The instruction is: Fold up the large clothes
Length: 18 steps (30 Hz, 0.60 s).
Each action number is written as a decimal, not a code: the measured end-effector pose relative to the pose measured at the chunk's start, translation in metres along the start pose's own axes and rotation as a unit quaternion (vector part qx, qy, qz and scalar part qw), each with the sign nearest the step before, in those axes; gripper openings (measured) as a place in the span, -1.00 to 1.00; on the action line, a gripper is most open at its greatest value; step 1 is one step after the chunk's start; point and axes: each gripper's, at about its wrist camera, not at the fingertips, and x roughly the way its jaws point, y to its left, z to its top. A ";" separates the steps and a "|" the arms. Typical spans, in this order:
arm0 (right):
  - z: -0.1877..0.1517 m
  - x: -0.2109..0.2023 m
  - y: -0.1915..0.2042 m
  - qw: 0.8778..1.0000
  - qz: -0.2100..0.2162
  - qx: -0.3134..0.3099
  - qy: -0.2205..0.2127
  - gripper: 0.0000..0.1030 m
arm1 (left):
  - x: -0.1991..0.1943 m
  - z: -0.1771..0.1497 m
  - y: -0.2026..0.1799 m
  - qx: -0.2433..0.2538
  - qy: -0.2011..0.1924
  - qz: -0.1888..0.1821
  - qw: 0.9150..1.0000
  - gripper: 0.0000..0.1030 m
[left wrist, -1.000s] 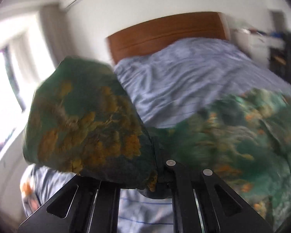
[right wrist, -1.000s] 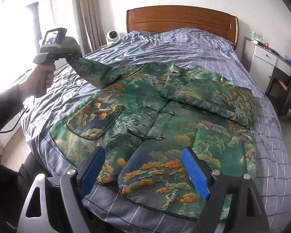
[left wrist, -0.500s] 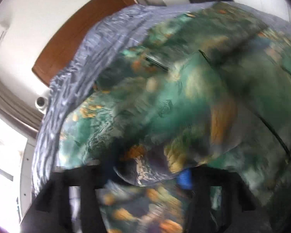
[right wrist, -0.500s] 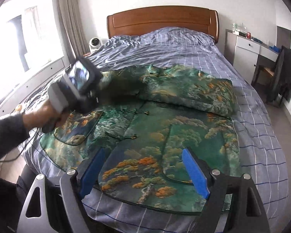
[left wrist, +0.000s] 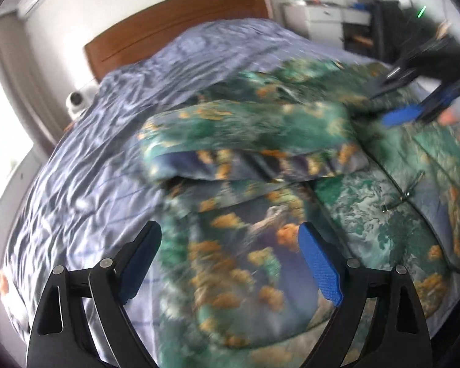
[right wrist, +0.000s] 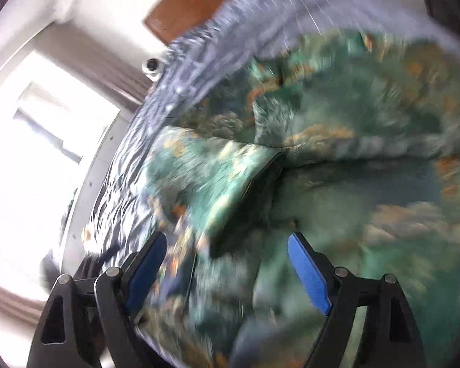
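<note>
A green brocade jacket (left wrist: 368, 214) with orange tree patterns lies spread on the bed. One sleeve (left wrist: 251, 128) is folded across its chest. My left gripper (left wrist: 228, 230) hovers over the jacket's near side below that sleeve; its jaws are opening and nothing is between the pads. In the left wrist view my right gripper (left wrist: 392, 101) reaches in from the upper right, low over the jacket's far part. The right wrist view is blurred and tilted: my right gripper (right wrist: 227, 263) stands open just above the jacket (right wrist: 368, 184), holding nothing.
The bed has a blue-grey checked cover (left wrist: 92, 168) and a wooden headboard (left wrist: 174, 30). A small white device (left wrist: 76, 101) sits beside the bed near the curtain. A white dresser (left wrist: 322, 18) stands at the back right. A bright window (right wrist: 30, 168) is at the left.
My left gripper has let go of the sleeve, which now lies folded over the jacket, and has opened and drawn back lower. My right gripper has swung in close over the jacket and rolled.
</note>
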 end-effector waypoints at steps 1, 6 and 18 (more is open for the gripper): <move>0.009 0.020 -0.007 1.000 0.004 0.021 0.010 0.62 | -0.004 -0.004 0.004 -0.009 0.000 0.001 1.000 0.78; 0.030 0.077 -0.019 0.998 0.012 0.060 0.014 0.35 | -0.010 -0.021 0.017 -0.033 0.004 -0.006 0.999 0.80; 0.112 0.037 0.056 0.988 -0.084 -0.113 -0.065 -0.78 | 0.000 -0.003 0.037 -0.072 -0.011 -0.017 0.997 0.80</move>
